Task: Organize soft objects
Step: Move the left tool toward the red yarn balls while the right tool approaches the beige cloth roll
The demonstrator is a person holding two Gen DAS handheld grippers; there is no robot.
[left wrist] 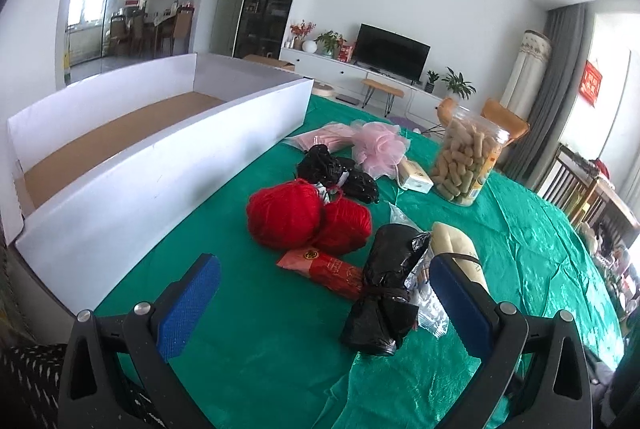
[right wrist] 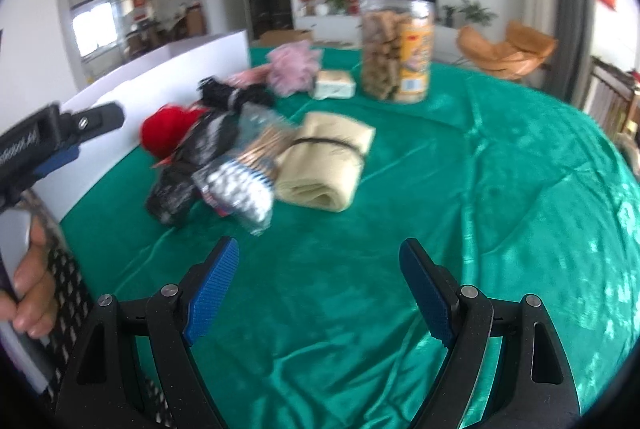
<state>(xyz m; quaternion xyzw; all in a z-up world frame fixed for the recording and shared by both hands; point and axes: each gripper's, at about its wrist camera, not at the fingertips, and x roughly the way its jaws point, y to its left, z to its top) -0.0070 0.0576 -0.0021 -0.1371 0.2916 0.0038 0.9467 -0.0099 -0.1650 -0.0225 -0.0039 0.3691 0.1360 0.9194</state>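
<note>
The left gripper (left wrist: 324, 303), with black arms and blue ribbed pads, stands wide apart and grips nothing. Between and just beyond its pads on the green satin tablecloth (left wrist: 248, 349) lie a black plastic bag roll tied at the middle (left wrist: 386, 285) and a red flat packet bearing a gold round emblem (left wrist: 324, 269); its writing is too small to read. Beyond them lie two red yarn balls (left wrist: 308, 219), touching each other. A white-walled cardboard box with a brown floor (left wrist: 160, 165) stands left of the pile.

The right gripper (right wrist: 320, 289) is likewise spread wide and empty, over bare cloth. A folded beige cloth bound by a dark band (right wrist: 328, 161) lies ahead of it, well apart. A clear plastic jar of tan snack pieces (right wrist: 396, 49) carries a yellow label, probably printed, but blur prevents reading it.
</note>
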